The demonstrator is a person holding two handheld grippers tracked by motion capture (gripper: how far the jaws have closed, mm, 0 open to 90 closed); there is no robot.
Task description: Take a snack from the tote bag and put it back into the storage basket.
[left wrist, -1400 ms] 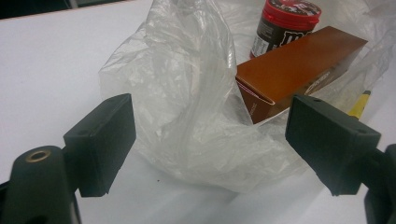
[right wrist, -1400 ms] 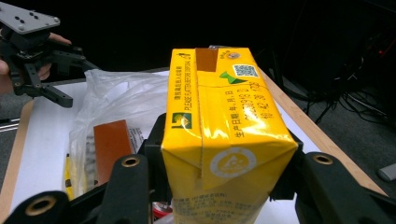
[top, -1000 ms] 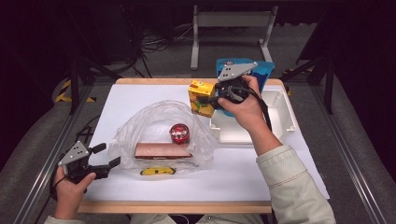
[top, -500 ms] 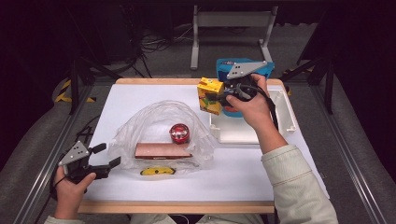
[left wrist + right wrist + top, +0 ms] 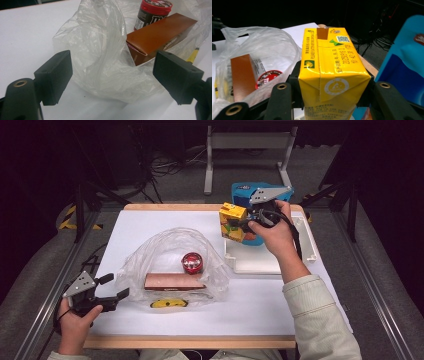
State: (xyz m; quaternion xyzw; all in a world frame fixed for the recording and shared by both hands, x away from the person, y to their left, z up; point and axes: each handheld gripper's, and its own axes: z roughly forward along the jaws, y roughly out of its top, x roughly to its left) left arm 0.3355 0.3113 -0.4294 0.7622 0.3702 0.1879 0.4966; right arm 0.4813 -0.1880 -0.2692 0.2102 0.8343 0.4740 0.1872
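Note:
My right gripper is shut on a yellow drink carton, held in the air above the left end of a white tray. The carton sits clamped between both jaws. A clear plastic bag lies mid-table with a brown box and a red-lidded jar inside. My left gripper stands open at the bag's left edge, level with the table. Its jaws frame the crumpled bag, the brown box and the jar beyond.
A blue packet stands behind the carton at the tray's far end. A yellow item lies just in front of the bag. The white table top ends in a wooden front edge.
My right gripper has lifted the yellow carton and carried it up and slightly right, away from the tray. The left gripper has stayed put.

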